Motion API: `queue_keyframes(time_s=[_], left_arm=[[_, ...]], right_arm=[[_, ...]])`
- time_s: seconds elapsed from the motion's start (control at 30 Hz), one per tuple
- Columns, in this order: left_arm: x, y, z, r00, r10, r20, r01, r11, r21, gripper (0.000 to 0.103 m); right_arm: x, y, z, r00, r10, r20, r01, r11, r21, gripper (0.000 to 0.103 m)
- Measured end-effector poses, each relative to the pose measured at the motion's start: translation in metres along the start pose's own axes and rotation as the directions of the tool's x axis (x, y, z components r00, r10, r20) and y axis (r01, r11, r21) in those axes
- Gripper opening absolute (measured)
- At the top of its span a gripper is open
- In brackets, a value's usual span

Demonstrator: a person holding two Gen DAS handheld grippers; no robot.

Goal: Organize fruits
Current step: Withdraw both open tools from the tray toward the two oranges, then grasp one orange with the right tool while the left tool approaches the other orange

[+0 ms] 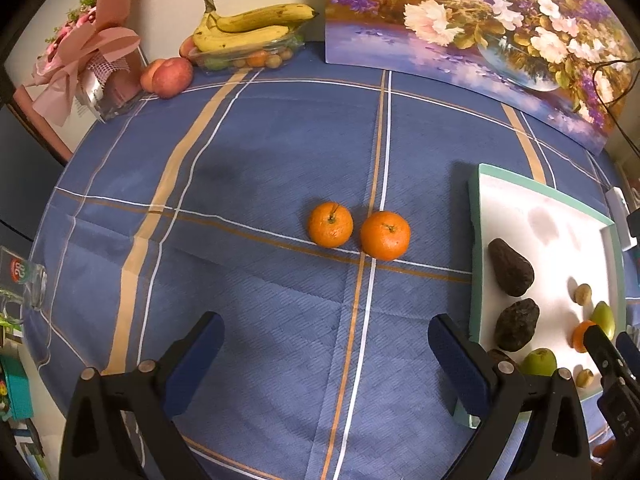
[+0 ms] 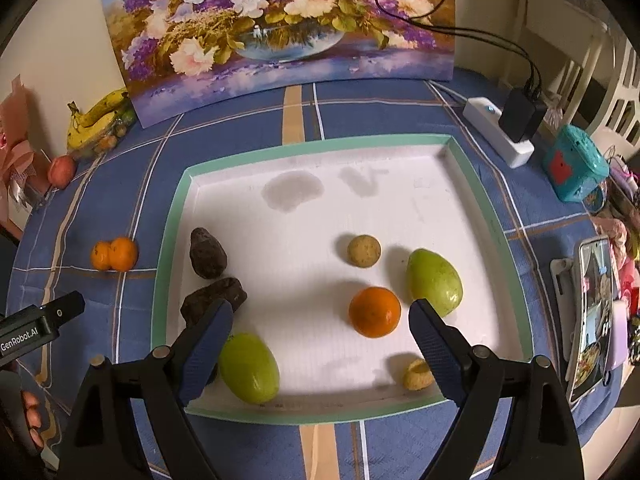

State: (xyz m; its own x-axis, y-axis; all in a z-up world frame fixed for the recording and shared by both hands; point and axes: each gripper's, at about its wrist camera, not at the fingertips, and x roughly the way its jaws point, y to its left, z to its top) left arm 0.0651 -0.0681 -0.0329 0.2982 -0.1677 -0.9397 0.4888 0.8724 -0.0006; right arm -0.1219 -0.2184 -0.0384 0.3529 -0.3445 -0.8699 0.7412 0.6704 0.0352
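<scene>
— Nearest the right wrist camera, what do you see?

— Blue-padded fingers of the right gripper (image 2: pixel 320 320), jaws spread wide with nothing pinched. An orange (image 2: pixel 375 312) sits in the gap just beyond the tips, untouched, on the floor of the white tray (image 2: pixel 172 240).

— Read the tray from left to right.

— Two dark avocados, one (image 2: pixel 208 253) behind the other (image 2: pixel 208 300), by the left wall. Then a green mango (image 2: pixel 249 368) near the front rim, a round tan fruit (image 2: pixel 363 251), the orange, a second green mango (image 2: pixel 434 281) just beside it, and a small tan fruit (image 2: pixel 417 374) by the right finger.

— And the left side?

— Left gripper (image 1: pixel 326 344) hangs over the blue checked tablecloth (image 1: pixel 248 160), jaws spread, empty. Two oranges, one (image 1: pixel 330 224) just beside the other (image 1: pixel 385 235), lie on the cloth ahead of it, left of the tray.

— Farther back?

— Bananas (image 1: pixel 248 26) over a clear dish, apples (image 1: pixel 168 76) beside them, and a flower painting (image 1: pixel 480 32) against the wall.
</scene>
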Motion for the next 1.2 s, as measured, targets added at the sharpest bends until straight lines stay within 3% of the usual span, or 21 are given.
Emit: queue_keyframes(time_s=[0.47, 0.67, 0.93, 1.07, 1.2], left_arm=[[0.008, 0.019, 0.020, 1.000, -0.005, 0.020, 0.006, 0.999, -0.043, 0.103], [0.010, 0.047, 0.033, 0.999, -0.009, 0.042, 0.014, 0.993, -0.116, 0.103], [0.001, 0.093, 0.049, 0.988, -0.041, 0.151, 0.076, 0.970, -0.232, 0.103], [0.002, 0.104, 0.054, 0.984, -0.036, 0.175, 0.078, 0.967, -0.241, 0.103], [0.008, 0.111, 0.060, 0.982, -0.101, 0.160, 0.139, 0.959, -0.247, 0.103]], right_arm=[[0.012, 0.014, 0.010, 0.996, 0.090, 0.014, -0.091, 0.995, 0.035, 0.090], [0.011, 0.038, 0.020, 0.989, 0.143, 0.045, -0.142, 0.989, -0.028, 0.090], [0.011, 0.071, 0.036, 0.971, 0.228, 0.072, -0.225, 0.973, -0.047, 0.090], [0.014, 0.091, 0.044, 0.965, 0.253, 0.070, -0.250, 0.967, -0.052, 0.090], [0.022, 0.112, 0.048, 0.965, 0.257, 0.051, -0.252, 0.964, -0.080, 0.090]])
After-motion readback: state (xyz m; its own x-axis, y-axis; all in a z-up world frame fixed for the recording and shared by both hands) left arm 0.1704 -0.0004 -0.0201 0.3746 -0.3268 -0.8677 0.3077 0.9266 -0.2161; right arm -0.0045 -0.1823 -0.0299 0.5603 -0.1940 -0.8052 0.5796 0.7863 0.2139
